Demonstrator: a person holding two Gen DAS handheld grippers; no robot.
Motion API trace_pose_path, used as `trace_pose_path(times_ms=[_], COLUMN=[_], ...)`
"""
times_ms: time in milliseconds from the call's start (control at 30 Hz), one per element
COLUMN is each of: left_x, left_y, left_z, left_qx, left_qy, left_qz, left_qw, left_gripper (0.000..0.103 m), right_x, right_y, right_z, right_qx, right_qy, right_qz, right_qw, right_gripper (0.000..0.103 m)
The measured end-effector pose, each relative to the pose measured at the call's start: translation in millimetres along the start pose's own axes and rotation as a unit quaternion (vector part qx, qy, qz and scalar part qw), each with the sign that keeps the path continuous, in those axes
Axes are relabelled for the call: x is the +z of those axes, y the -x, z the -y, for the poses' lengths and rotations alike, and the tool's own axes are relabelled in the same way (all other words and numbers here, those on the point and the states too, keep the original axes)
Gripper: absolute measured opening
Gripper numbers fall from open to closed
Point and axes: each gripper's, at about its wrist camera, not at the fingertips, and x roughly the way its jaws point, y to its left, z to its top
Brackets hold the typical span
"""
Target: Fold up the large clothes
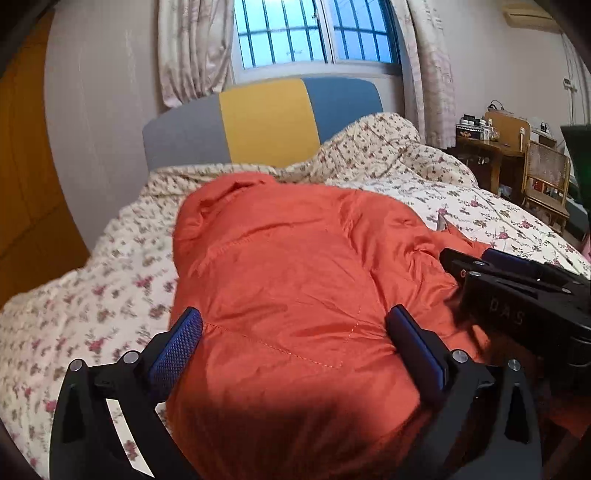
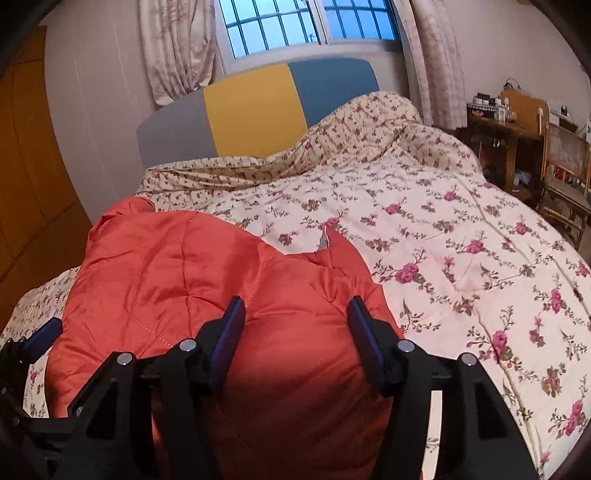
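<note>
A puffy orange quilted jacket (image 1: pixel 295 266) lies bunched on the floral bedspread (image 1: pixel 110 280); it also shows in the right wrist view (image 2: pixel 192 266). My left gripper (image 1: pixel 295 328) is open, its blue-padded fingers spread either side of the jacket's near edge. My right gripper (image 2: pixel 295 317) is open too, fingers astride the jacket's near right part. The right gripper also shows in the left wrist view (image 1: pixel 476 267) at the right, over the jacket. A finger of the left gripper (image 2: pixel 40 338) shows at the left edge of the right wrist view.
The bed has a grey, yellow and blue headboard (image 1: pixel 266 122) under a barred window (image 1: pixel 314 33) with curtains. A heaped floral quilt (image 2: pixel 369 122) lies at the head. A wooden desk (image 2: pixel 506 136) and a cane chair (image 2: pixel 565 177) stand to the right. An orange door (image 1: pixel 26 184) is on the left.
</note>
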Motion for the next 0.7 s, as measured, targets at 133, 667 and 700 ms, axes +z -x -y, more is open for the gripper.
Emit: trace_pose_path(times_ms=[133, 667, 700], left_x=[-0.9, -42.6, -42.1], left_y=[1.9, 60.7, 62.1], left_z=[-2.7, -49.0, -53.5], left_qx=[-0.007, -0.111, -0.119], left_qy=[0.005, 0.094, 0.099], left_qz=[0.001, -0.006, -0.012], left_qw=[1.0000, 0.9894, 0.9878], left_gripper=[0.100, 0.100, 0.100], right_x=[-1.2, -41.9, -42.5], right_y=[5.1, 57.7, 59.3], right_z=[0.7, 34.6, 37.1], right_qx=[0.003, 0.069, 0.077], right_qy=[-0.001, -0.104, -0.104], right_qz=[0.002, -0.047, -0.058], right_qw=[1.000, 0.991, 0.990], right_gripper=[0.060, 0.093, 0.094])
